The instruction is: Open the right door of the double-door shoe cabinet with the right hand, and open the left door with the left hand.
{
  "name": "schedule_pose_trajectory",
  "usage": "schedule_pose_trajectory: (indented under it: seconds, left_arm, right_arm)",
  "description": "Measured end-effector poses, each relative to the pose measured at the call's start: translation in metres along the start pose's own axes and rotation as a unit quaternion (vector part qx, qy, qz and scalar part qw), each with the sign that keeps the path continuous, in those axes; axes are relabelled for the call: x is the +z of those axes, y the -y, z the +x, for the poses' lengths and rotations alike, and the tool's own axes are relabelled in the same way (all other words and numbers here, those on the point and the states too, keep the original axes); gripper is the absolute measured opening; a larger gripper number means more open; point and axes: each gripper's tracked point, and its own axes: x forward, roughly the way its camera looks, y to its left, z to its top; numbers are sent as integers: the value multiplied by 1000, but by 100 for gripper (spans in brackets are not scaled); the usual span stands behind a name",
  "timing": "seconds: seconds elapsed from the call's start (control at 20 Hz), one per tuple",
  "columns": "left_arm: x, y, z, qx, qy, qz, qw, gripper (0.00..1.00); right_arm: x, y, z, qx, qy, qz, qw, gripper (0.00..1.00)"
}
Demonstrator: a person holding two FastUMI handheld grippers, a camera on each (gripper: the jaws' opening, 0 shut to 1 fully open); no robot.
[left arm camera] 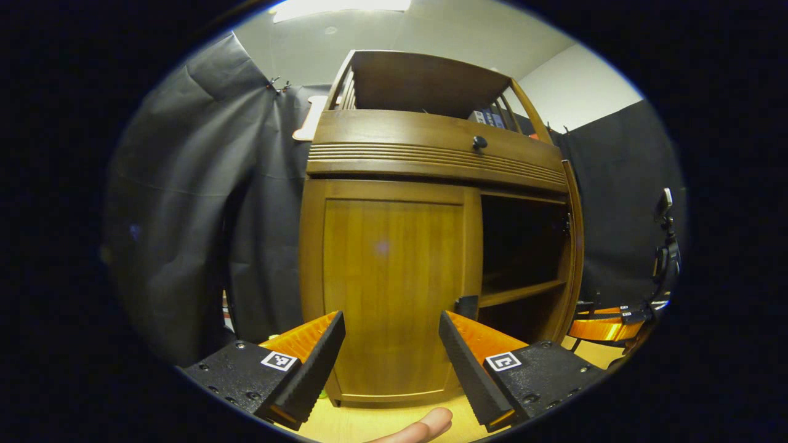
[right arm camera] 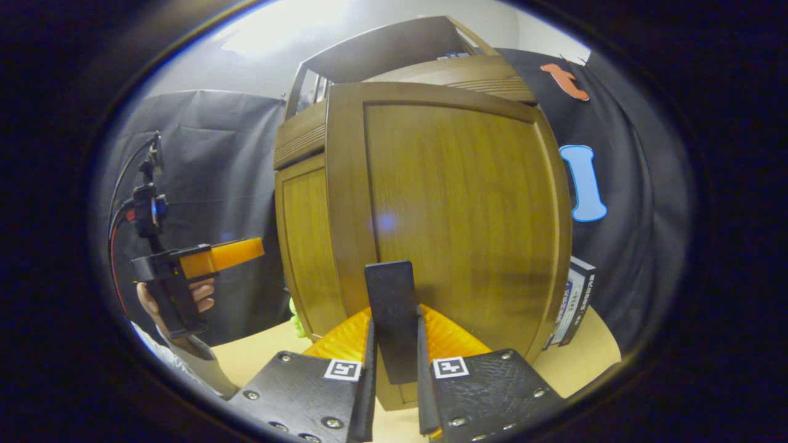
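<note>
The wooden shoe cabinet [left arm camera: 394, 277] stands close ahead in the left gripper view. Its left door [left arm camera: 394, 289] is closed, with a small black handle [left arm camera: 466, 306] low on its right edge. My left gripper [left arm camera: 391, 320] is open just before this door, apart from the handle. The right door [left arm camera: 575, 246] is swung out, edge-on, baring dark shelves [left arm camera: 520, 292]. In the right gripper view, the right door [right arm camera: 455, 209] faces me and my right gripper [right arm camera: 394, 320] is shut on its black handle [right arm camera: 389, 295]. A hand holds the left gripper [right arm camera: 184, 264] farther off at the left.
A drawer with a black knob [left arm camera: 479, 143] and an open top shelf sit above the doors. A boxed item [right arm camera: 572, 301] leans by the cabinet's right side. A green thing [right arm camera: 297, 320] peeks out at the cabinet's lower left. The cabinet stands on a light wooden surface [right arm camera: 585, 363].
</note>
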Motion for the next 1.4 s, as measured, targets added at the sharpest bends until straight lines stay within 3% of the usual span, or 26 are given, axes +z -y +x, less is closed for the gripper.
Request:
schedule_pose_trajectory:
  seconds: [0.05,0.15,0.2,0.3,0.4,0.45,0.5,0.55,0.9,0.95,1.05,1.35,1.4]
  left_arm:
    - [0,3,0,-2,0,1,1000,95]
    - [-1,6,0,-1,1,8,1000,92]
    - [-2,8,-1,-4,0,12,1000,95]
    - [-4,19,-1,-25,-4,9,1000,92]
    - [-2,26,-5,-38,0,6,999,96]
    - [-4,28,-6,-39,-1,7,999,92]
    - [-4,30,-7,-40,1,11,999,92]
    - [-3,32,-7,-41,3,14,999,95]
    - [-12,48,-7,-48,-3,28,998,92]
    - [-14,49,-6,-47,-5,31,998,95]
    - [-16,51,-6,-47,-7,35,998,92]
    - [-22,52,-4,-45,-14,40,998,97]
    - [-22,52,-3,-44,-14,40,998,97]
  right_arm:
    - [2,3,-6,2,2,0,1000,24]
    - [3,8,-19,5,7,12,1000,28]
    - [3,12,-29,6,11,17,1000,28]
    - [2,20,-45,3,17,19,1000,28]
    - [3,29,-59,-6,20,16,1000,31]
    - [4,34,-65,-11,22,12,1000,31]
    - [5,38,-71,-17,23,9,1000,24]
    - [7,44,-78,-23,24,12,999,28]
    - [16,80,-110,-75,40,-2,996,27]
    - [17,85,-113,-81,44,0,996,27]
    - [19,96,-119,-93,50,4,994,27]
    - [21,130,-143,-136,70,10,988,27]
    - [24,137,-147,-148,75,4,986,31]
